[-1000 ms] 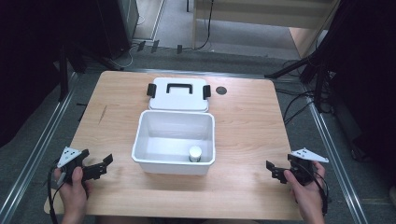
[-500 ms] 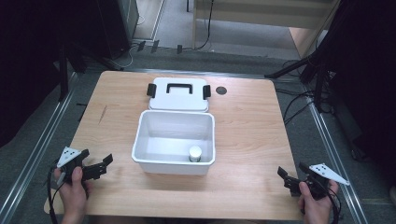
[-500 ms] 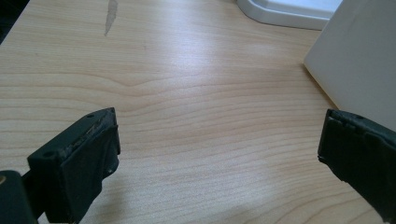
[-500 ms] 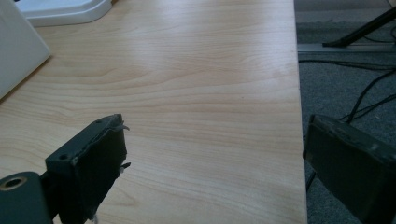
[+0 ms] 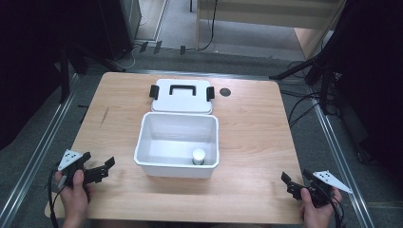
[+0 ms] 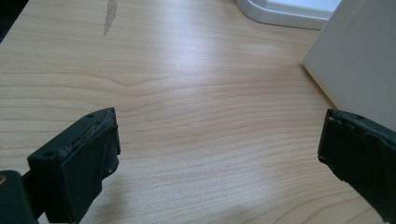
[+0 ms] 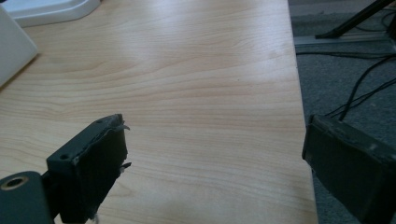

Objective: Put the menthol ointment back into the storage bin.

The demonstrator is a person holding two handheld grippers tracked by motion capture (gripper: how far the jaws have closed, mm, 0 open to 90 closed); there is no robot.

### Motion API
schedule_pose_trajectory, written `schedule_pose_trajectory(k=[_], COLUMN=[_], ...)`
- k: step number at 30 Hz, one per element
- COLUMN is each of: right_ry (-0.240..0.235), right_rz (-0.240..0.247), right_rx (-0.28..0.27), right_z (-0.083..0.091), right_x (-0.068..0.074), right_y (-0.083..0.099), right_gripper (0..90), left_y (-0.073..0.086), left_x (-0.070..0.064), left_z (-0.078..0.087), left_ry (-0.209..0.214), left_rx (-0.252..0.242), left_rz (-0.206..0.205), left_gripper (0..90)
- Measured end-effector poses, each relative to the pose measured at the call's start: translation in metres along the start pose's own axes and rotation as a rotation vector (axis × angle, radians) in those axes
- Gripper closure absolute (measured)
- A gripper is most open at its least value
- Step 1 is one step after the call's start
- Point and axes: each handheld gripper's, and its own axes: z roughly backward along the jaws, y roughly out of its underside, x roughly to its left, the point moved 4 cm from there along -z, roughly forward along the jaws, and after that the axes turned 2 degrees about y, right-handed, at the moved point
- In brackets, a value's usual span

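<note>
Both my left tongs (image 5: pixel 105 167) and right tongs (image 5: pixel 291 183) gape empty; a careless reach could shove the white bin (image 5: pixel 177 166), toppling its small bottle (image 5: pixel 198 156).

Your nearest thing is the white rectangular plastic storage box (image 5: pixel 177 145), standing upright and open at the centre of the worktop, its long sides running from nine to three o'clock. Its walls are plain white with a rolled rim and rounded corners. Inside it, a small white cylindrical container (image 5: pixel 198 156) stands upright on the floor of the box, tucked into the corner at about five o'clock, just beside the near wall. The box's flat white plastic lid with a black handle and black side clips (image 5: pixel 182 95) lies face up at twelve o'clock, just beside the box's far rim.
</note>
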Motion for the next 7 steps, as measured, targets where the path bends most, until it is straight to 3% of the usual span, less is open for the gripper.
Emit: schedule_pose_trajectory(k=[7], right_ry=[-0.020], right_rz=[-0.040], right_rx=[-0.003], right_z=[0.0004], right_x=[-0.0032], right_y=[0.0000], right_gripper=[6.8], left_y=[0.0000], left_x=[0.0001], left_z=[-0.0002], left_ry=[-0.001], left_rx=[0.001], left_rz=[0.003], left_gripper=[0.0])
